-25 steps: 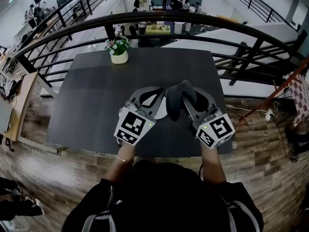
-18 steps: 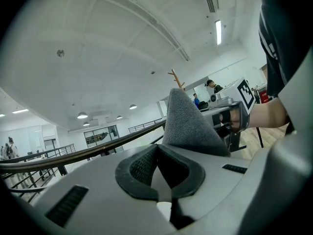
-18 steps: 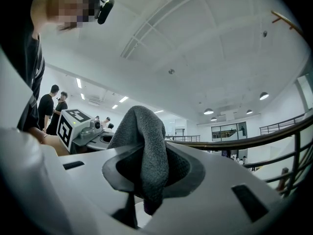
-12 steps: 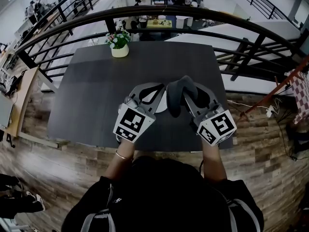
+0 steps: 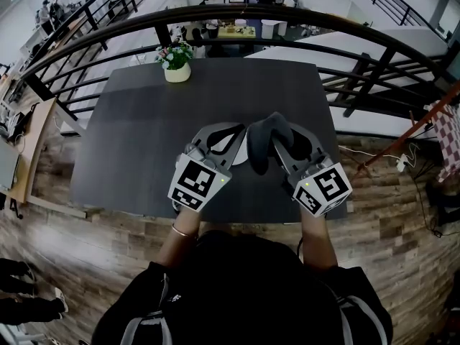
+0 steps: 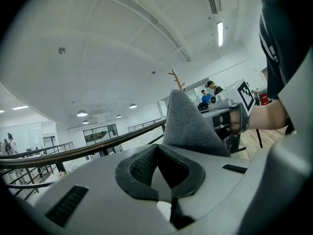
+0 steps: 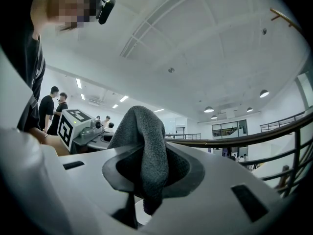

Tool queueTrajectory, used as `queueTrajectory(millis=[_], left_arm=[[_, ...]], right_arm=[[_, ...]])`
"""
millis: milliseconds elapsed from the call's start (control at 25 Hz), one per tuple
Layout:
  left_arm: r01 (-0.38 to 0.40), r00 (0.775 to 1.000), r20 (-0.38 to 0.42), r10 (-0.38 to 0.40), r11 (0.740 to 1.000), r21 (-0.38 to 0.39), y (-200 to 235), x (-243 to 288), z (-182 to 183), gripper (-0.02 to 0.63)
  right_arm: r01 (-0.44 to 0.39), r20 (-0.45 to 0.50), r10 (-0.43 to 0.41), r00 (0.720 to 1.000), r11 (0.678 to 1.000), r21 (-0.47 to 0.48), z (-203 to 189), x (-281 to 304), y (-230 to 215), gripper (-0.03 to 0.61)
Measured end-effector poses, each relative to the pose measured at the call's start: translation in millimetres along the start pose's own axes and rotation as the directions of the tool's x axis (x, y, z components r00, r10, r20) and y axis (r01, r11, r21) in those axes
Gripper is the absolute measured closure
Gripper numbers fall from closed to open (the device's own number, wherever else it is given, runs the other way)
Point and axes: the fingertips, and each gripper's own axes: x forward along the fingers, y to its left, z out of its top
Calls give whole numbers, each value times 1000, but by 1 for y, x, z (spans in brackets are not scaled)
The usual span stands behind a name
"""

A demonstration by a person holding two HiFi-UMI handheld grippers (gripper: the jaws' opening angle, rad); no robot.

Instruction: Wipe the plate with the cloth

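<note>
Wiping the plate (image 5: 241,157)
Jaws of left gripper (image 5: 237,134) clench its rim; right gripper (image 5: 277,131) jaws grasp cloth (image 5: 262,146); press firmly, steadily.

Table (image 5: 144,142) top mostly bare: free room fwd, L & R of both grippers. Only obstacle on it: flower pot (image 5: 177,65) at far-L edge. Railing (image 5: 287,16) bars way beyond far edge. Btwn left gripper (image 5: 239,131) & right gripper (image 5: 279,138), plate (image 5: 241,155) + cloth (image 5: 260,141) fill gap.

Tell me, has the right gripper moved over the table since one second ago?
No. Against the near edge of the table the right gripper stays at the same spot, shut on the cloth; only the whole view has shifted slightly.
</note>
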Motion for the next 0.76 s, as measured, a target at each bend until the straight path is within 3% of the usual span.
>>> queueTrajectory(millis=[760], left_arm=[[1,1000,-13,-1,1000,-5,0,5,-7,606]], right_arm=[[2,-13,-2,1000,1000,9,-8,2,-5,499]])
